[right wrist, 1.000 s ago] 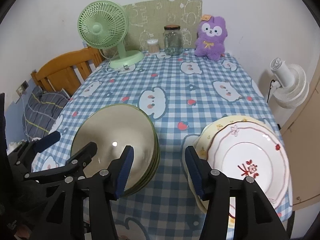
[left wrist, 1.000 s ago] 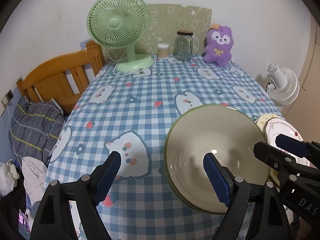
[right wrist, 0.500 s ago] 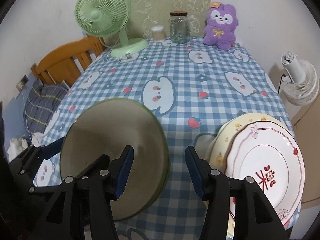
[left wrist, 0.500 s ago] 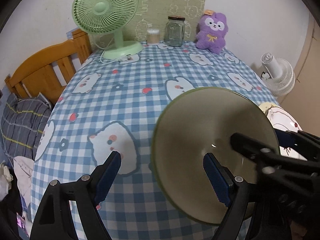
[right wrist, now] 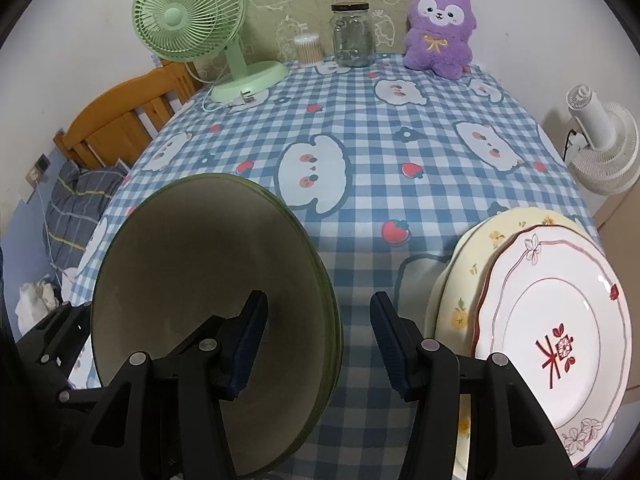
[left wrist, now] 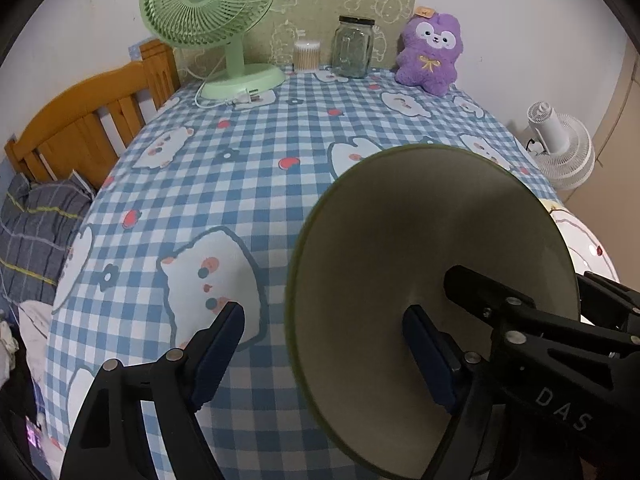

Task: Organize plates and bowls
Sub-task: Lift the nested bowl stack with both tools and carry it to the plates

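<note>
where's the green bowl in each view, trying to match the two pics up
Left wrist: the bowl fills the lower right, tilted, in front of the right-hand blue pad of the open jaws.
Right wrist: the bowl fills the lower left, tilted, behind the left-hand blue pad.
Shared landmark: the purple plush at the table's far edge, right of the glass jar.

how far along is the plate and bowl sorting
Done: the white red-patterned plate sits stacked on the cream floral plate at the near right. In hand: both open grippers flank the stacked olive-green bowls, neither visibly gripping. Left: where the bowls go isn't shown.
</note>
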The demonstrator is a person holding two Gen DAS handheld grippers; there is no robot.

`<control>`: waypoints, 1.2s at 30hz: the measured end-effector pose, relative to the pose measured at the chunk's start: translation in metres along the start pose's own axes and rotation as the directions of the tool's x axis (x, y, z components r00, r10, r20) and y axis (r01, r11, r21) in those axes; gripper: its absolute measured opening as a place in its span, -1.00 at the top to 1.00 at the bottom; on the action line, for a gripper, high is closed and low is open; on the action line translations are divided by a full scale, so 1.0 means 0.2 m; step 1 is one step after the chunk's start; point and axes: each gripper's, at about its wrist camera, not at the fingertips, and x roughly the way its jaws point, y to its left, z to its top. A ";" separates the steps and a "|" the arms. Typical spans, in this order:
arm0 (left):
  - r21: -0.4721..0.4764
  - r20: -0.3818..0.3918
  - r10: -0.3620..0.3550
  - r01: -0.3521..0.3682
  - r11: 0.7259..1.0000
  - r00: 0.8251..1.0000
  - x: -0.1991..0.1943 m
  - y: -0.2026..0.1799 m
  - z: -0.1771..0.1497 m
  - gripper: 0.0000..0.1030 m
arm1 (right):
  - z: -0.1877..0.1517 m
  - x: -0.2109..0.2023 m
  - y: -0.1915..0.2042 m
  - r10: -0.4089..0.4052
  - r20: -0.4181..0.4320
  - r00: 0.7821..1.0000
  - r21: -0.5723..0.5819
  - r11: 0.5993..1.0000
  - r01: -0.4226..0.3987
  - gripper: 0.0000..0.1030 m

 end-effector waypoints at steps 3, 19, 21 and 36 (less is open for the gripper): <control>0.008 0.018 0.017 -0.018 1.000 1.000 -0.01 -0.02 -0.01 -0.58 | 0.00 0.01 -0.01 0.008 -0.005 1.000 0.015 1.000 -0.008 -0.11; 0.014 0.023 -0.083 0.083 0.996 0.996 0.02 -0.02 0.04 -0.09 | 0.05 0.06 0.02 0.029 -0.004 1.000 0.034 0.999 -0.029 0.00; 0.016 0.017 -0.076 0.075 0.997 0.997 0.02 -0.02 0.04 -0.09 | 0.06 0.05 0.03 0.019 -0.005 1.000 0.015 1.000 -0.019 0.04; -0.035 -0.067 -0.027 0.025 0.999 0.997 0.01 -0.06 0.05 -0.08 | 0.08 0.05 0.07 -0.039 -0.096 0.995 -0.079 0.996 0.032 0.14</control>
